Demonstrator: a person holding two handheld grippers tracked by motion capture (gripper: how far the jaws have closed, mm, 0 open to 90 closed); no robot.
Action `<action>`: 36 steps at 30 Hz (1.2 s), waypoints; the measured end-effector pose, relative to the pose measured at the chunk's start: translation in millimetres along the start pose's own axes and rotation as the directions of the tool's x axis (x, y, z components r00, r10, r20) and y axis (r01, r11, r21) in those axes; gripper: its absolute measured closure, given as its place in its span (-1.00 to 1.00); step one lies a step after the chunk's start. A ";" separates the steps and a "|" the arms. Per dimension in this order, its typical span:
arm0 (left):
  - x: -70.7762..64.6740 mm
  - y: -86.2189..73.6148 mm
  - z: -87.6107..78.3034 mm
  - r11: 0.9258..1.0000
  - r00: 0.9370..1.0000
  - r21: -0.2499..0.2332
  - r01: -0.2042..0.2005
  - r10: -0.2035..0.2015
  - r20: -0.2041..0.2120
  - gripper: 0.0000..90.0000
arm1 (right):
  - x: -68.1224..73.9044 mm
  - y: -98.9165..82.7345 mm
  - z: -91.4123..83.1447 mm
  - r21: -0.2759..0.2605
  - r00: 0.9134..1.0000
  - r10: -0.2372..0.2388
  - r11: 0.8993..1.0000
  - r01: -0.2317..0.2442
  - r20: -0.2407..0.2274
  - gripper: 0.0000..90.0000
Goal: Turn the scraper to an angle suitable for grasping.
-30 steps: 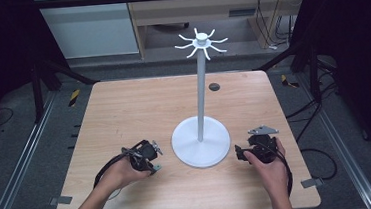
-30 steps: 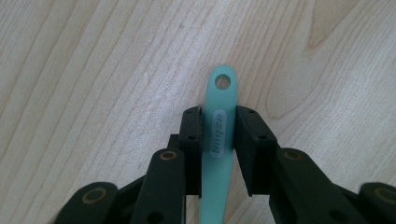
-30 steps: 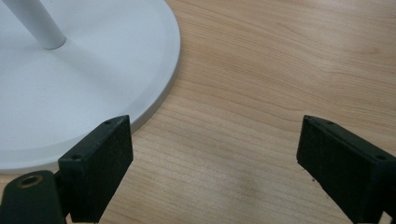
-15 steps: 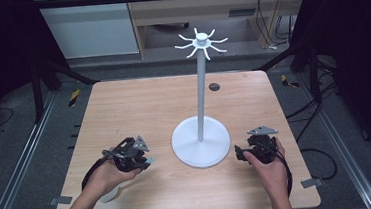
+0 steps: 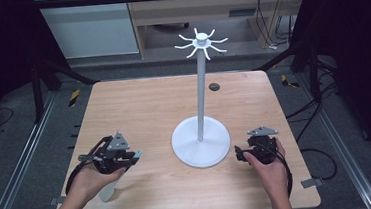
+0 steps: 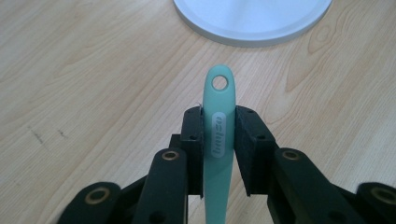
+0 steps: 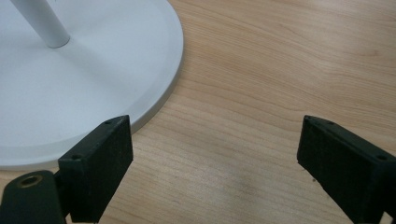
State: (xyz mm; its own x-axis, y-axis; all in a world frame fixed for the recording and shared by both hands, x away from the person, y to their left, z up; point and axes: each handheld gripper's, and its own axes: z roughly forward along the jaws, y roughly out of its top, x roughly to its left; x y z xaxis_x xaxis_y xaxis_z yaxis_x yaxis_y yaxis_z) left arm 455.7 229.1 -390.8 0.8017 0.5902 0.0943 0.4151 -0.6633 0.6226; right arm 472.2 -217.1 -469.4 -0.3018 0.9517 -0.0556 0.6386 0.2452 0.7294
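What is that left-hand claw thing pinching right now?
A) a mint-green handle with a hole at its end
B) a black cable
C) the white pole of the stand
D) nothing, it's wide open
A: in the left gripper view the left gripper has its black jaws closed on both sides of a mint-green handle, whose tip with the round hole pokes out beyond them toward the white stand base.

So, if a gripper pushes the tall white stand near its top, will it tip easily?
Probably it would rock first: the white stand has a thin, tall pole, so a push near the top has much leverage. Its round base is wide and flat on the table, which should resist. Pushed low, it would more likely slide.
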 end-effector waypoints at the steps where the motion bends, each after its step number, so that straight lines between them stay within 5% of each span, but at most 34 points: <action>1: 0.2 -0.4 -2.8 1.000 1.000 -0.006 0.001 -0.001 -0.003 0.64 | -0.1 0.0 0.1 0.000 1.000 -0.001 1.000 0.001 -0.001 -0.76; 7: 0.6 -4.3 -20.6 0.998 1.000 -0.068 0.015 -0.017 -0.026 0.64 | 0.2 0.2 0.4 -0.002 1.000 -0.003 1.000 0.003 -0.003 -0.77; 30: 3.0 -7.2 -35.8 0.991 0.998 -0.124 0.044 -0.048 -0.030 0.64 | 1.4 -0.1 1.8 0.011 1.000 -0.010 1.000 0.010 -0.003 -0.77; 36: 3.9 -3.0 -48.3 0.984 0.997 -0.167 0.058 -0.065 -0.035 0.64 | 1.4 -0.2 1.9 0.012 1.000 -0.012 1.000 0.012 -0.004 -0.77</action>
State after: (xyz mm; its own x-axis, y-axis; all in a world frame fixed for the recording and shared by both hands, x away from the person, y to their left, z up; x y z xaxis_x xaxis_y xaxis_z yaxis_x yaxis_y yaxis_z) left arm 436.9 255.6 -354.8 0.7573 0.6480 0.0808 0.3835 -0.5414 0.7482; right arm 473.1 -215.5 -470.9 -0.3122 0.9480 -0.0620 0.6437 0.2591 0.7201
